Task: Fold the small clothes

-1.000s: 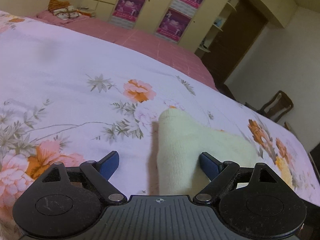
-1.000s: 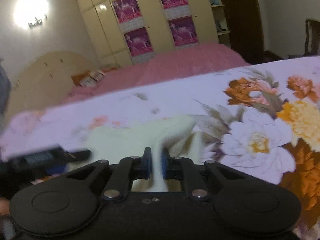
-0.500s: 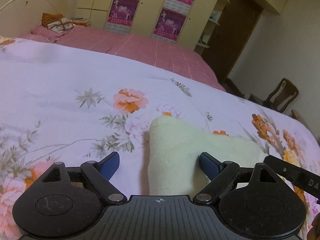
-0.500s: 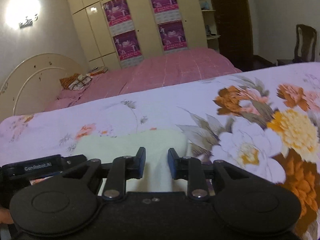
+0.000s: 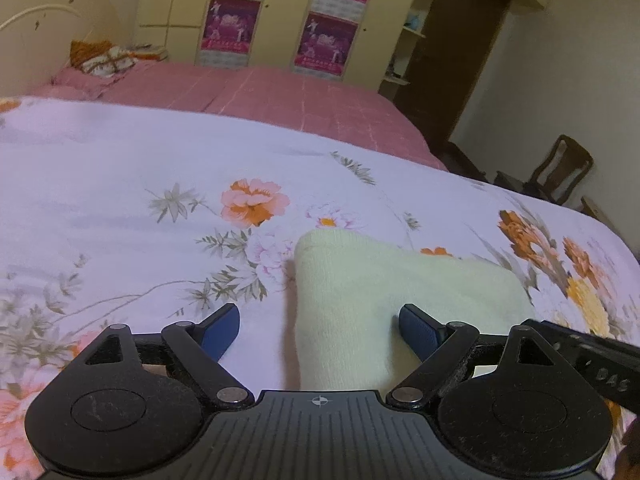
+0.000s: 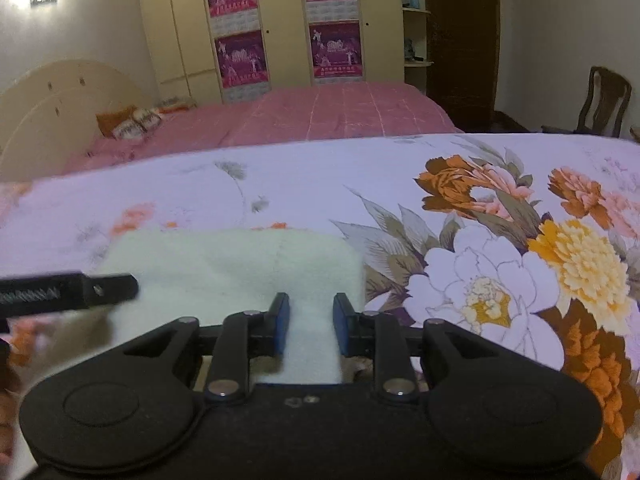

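Letting go, that's the story right now: the right gripper (image 6: pixel 308 326) has released the pale cream garment (image 6: pixel 236 268), its blue pads standing a little apart with the cloth lying flat between them and no pinch left on it. A second ago those pads were clenched on a raised peak of that fabric; the peak has dropped and the cloth has settled into a neat, squared block on the floral bedspread (image 6: pixel 460 288). My read is that one fold has just been laid down and handed over to gravity.

Over on the other side, the left gripper (image 5: pixel 320 330) hangs with its jaws spread wide, unchanged across the last second, straddling the near end of the garment (image 5: pixel 384 280) without pressing on it. The cloth sits near the front edge of the bedspread (image 5: pixel 120 200), its rounded far corner pointing toward the middle. The black arm of the right tool (image 5: pixel 592 360) has come into this view's right side, just beside the cloth.

Further back, the pink bed (image 5: pixel 260 92) and the wardrobe (image 6: pixel 280 20) stand well apart from the action.

Judging by the tidy shape, either a further fold or a smoothing pass could follow.
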A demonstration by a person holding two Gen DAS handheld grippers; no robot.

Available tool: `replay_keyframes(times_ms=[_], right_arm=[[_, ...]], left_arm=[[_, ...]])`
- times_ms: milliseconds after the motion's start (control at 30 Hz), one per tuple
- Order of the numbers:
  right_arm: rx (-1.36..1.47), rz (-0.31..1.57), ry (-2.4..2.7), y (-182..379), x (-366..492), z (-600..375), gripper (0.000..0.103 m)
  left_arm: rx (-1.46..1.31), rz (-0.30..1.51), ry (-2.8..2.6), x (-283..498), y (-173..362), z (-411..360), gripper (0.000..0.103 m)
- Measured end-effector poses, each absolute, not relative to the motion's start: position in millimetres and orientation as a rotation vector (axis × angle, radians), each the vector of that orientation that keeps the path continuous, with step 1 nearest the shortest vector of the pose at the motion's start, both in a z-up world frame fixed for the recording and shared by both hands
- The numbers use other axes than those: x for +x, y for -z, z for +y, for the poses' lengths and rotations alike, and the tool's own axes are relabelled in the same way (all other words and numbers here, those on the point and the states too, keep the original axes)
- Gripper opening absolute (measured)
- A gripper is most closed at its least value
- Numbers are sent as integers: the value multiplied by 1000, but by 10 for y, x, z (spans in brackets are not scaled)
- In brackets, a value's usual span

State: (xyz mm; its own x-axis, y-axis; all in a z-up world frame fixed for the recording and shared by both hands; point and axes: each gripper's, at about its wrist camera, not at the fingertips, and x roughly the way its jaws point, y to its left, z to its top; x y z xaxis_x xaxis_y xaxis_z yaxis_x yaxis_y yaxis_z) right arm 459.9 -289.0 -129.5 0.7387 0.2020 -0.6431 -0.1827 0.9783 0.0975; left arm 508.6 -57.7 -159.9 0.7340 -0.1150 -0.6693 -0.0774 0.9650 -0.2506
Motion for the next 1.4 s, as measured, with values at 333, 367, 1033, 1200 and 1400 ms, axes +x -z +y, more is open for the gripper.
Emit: replay_keyframes(times_ms=[333, 367, 1033, 1200, 1400], right_arm=[[-55, 671, -284, 1166, 3916, -2780, 25], [-88, 682, -270, 1228, 3889, -2771, 25], [-111, 755, -237, 1370, 3088, -2758, 24], [-112, 761, -212, 1378, 2936, -2796, 23], [-95, 783, -168, 1423, 2791, -2846, 27]], left_arm=[[-238, 753, 113, 4476, 1539, -693, 86], [-242, 760, 121, 4450, 1563, -700, 86], [-177, 824, 138, 3851, 1707, -674, 86], [-155, 840, 153, 3687, 1674, -721, 86], [-117, 839, 167, 3504, 1673, -823, 86]])
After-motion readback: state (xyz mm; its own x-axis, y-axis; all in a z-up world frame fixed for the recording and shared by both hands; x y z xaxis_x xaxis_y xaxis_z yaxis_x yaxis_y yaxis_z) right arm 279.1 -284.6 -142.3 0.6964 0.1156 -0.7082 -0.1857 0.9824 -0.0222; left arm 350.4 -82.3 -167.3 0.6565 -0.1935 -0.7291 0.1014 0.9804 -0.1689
